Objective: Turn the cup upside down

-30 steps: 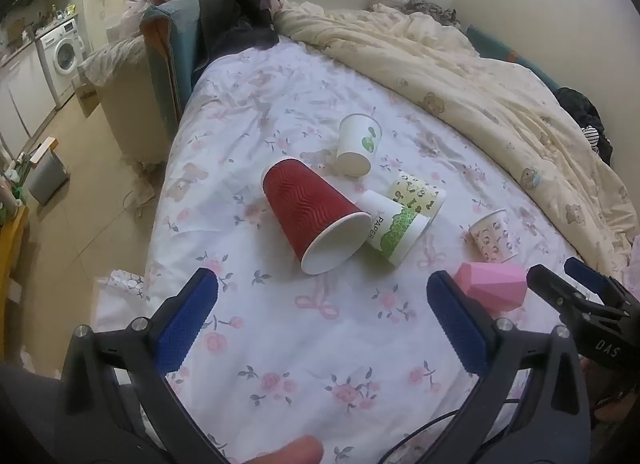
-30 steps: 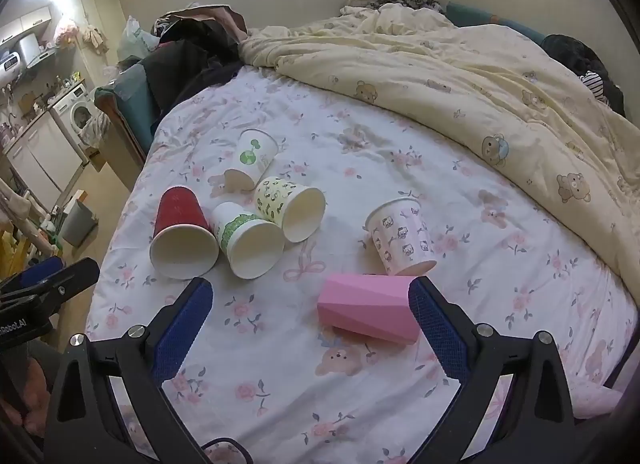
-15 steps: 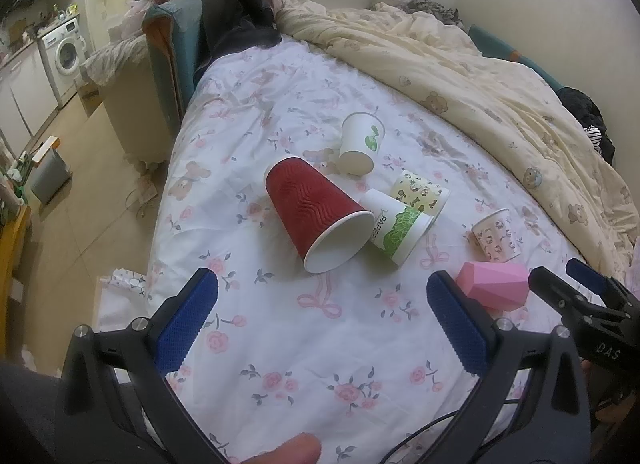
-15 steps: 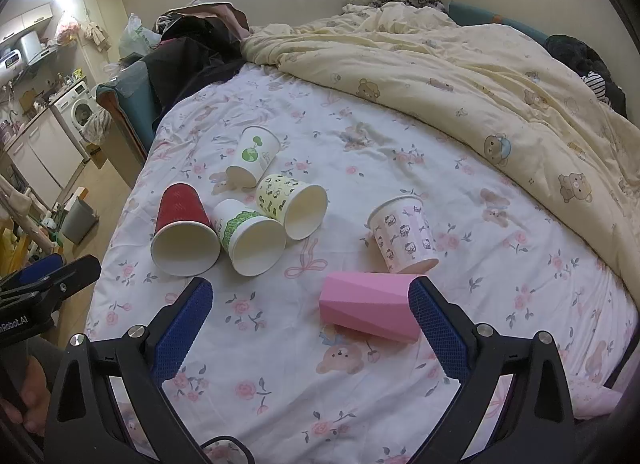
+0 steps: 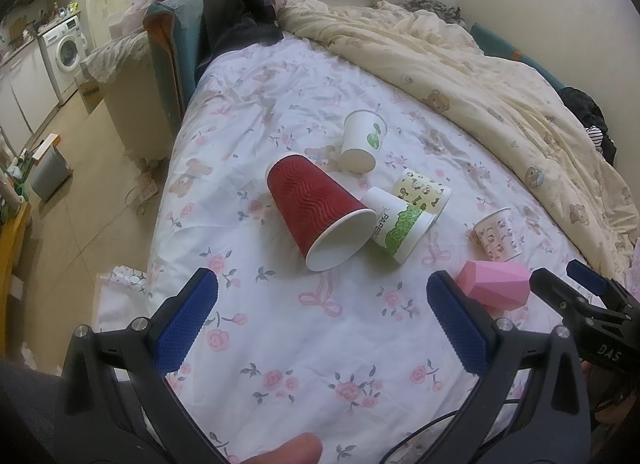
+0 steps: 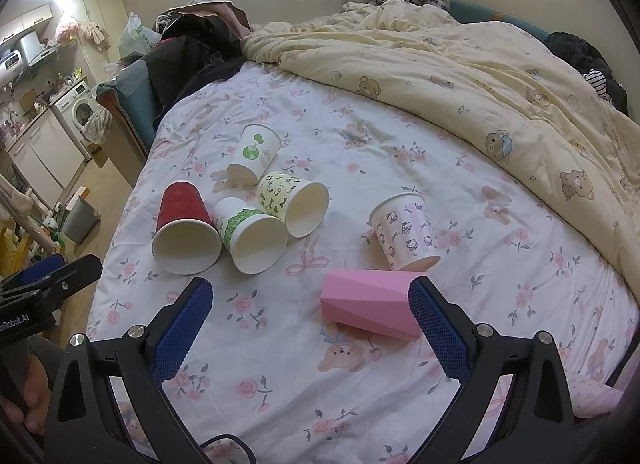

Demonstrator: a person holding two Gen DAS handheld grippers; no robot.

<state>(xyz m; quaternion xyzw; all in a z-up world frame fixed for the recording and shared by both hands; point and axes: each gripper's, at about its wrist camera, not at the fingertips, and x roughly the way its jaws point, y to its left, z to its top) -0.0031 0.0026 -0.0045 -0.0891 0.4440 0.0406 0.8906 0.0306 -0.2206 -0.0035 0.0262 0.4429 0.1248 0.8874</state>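
Observation:
Several cups lie on their sides on the floral bed sheet (image 5: 280,344). A red ribbed cup (image 5: 316,208) (image 6: 182,220) lies with its mouth toward me, touching a white cup with green print (image 5: 396,224) (image 6: 250,234). A yellow patterned cup (image 6: 294,202), a white cup with a green logo (image 6: 254,154), a kitty-print cup (image 6: 404,230) and a pink faceted cup (image 6: 370,306) (image 5: 496,284) lie nearby. My left gripper (image 5: 322,328) is open and empty, below the red cup. My right gripper (image 6: 310,330) is open and empty, with the pink cup by its right finger.
A cream bear-print duvet (image 6: 460,76) is bunched along the far right of the bed. Dark clothes (image 5: 236,16) are piled at the head. The bed's left edge drops to the floor, with a bin (image 5: 48,172) and a washing machine (image 5: 66,52).
Both grippers have edged slightly toward the cups and stay open. The cups have not moved.

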